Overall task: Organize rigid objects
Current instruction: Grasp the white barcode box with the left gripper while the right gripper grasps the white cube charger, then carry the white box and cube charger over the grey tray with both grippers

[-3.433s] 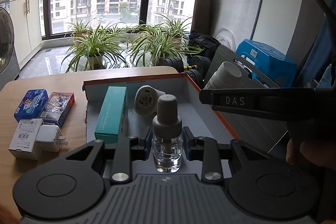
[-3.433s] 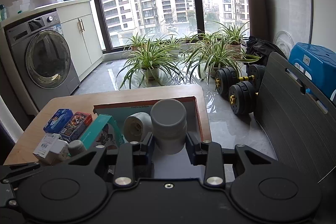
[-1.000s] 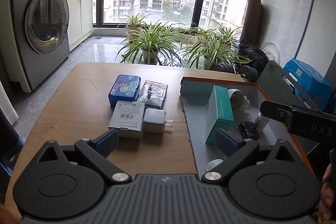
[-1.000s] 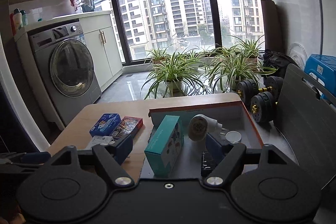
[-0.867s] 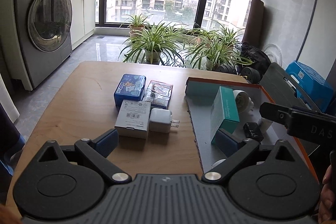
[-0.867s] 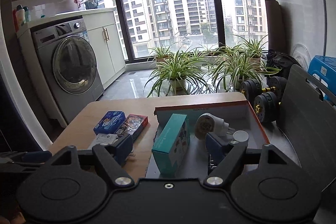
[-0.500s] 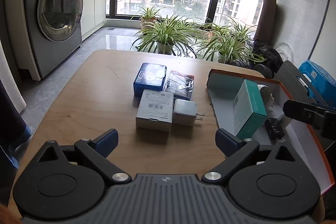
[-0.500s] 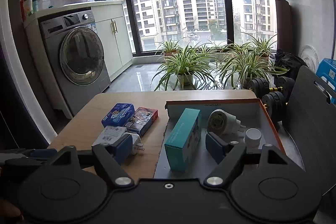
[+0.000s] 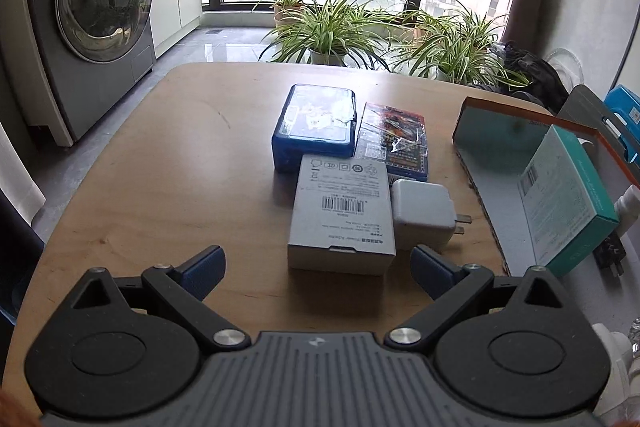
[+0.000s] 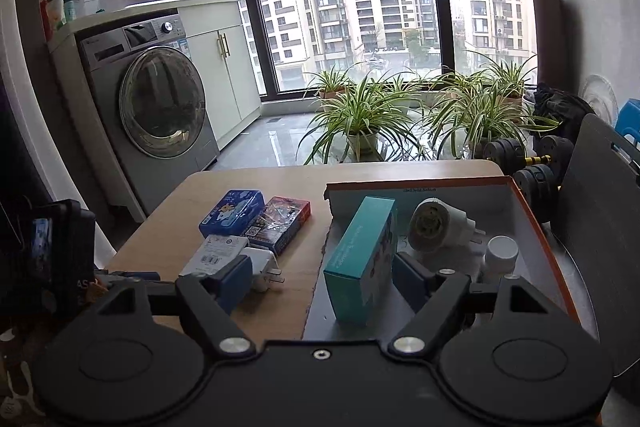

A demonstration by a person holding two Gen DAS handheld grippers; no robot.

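The left gripper [image 9: 316, 269] is spread wide with nothing in it; the grey box [image 9: 341, 215] lies on the wooden table [image 9: 168, 163] just ahead, between its fingers. To the right, the white charger [image 9: 423, 214] touches this box. The right gripper [image 10: 322, 277] is also spread and empty, and the teal box [image 10: 362, 259] stands between its fingers inside the orange-edged tray [image 10: 536, 227].

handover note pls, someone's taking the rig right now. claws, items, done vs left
Left claw: open, empty, over the table facing the grey box.
Right claw: open, empty, at the tray's near edge.
In tray: teal box upright, round white plug, white-capped bottle, small black item.
On table: blue tin, red card pack, grey box, white charger.
Left to do: probably those four into the tray, grey box likely first.
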